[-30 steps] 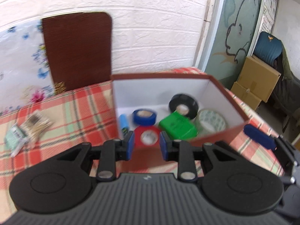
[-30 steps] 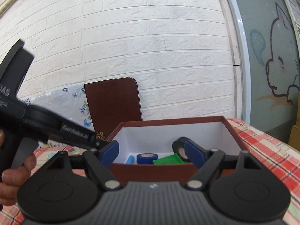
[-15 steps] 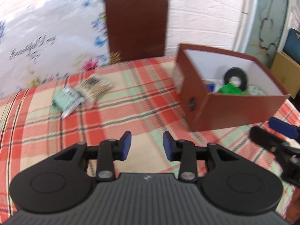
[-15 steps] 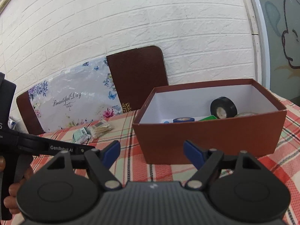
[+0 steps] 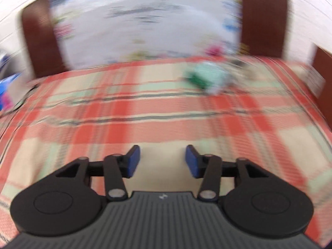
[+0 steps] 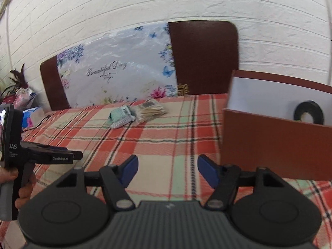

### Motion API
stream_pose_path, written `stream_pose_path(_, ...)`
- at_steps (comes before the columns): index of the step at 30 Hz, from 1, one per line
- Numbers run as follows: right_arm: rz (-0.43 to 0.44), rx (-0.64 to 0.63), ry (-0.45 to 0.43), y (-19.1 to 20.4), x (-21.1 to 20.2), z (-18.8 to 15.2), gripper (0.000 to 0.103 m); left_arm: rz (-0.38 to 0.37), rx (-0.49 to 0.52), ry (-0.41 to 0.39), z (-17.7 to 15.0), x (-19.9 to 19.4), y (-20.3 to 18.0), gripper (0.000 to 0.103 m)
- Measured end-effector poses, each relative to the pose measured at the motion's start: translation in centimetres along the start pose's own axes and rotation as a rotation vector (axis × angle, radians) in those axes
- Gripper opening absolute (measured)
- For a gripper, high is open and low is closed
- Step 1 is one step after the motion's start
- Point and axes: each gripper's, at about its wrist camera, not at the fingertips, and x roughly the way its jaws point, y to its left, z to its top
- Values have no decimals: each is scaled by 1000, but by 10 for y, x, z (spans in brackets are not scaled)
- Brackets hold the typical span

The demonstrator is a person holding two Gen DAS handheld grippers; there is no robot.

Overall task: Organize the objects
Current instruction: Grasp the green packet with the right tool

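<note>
"GenRobot.AI" is printed on the left gripper (image 5: pixel 162 160), and "Beautiful Day" in script on the glossy floral sheet (image 6: pixel 116 70) leaning on the white brick wall. Its jaws are opening, the right gripper's (image 6: pixel 167 169) closing, both empty over the plaid cloth (image 6: pixel 157 139). 2 packets (image 6: pixel 137 114), mint and tan, lie mid-table; a black tape roll (image 6: pixel 308 112) stands inside the brown cardboard box (image 6: pixel 274 143).

bare tablecloth (image 6: pixel 166 137) ahead; brown box (image 6: pixel 276 145) blocking right
</note>
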Motion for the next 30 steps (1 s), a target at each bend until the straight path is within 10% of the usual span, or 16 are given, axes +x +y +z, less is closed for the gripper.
stream_pose_path(5,79,-103,12,43,69,29,65,-58,-186,-102,-15,-2,42,62)
stream_pose_path(11,72,-245,8,90,165,68,64,-66,-183,-114,-14,2,39,67)
stream_pose_path(17,108,-174,186,96,240,79,54,-72,-203,-120,-18,2,40,68)
stream_pose_path(26,192,-121,197,70,137,21,46,-94,-207,-116,-15,4,42,71)
stream_pose_path(30,102,-200,173,43,59,-21,47,-107,-178,-98,-13,4,39,75)
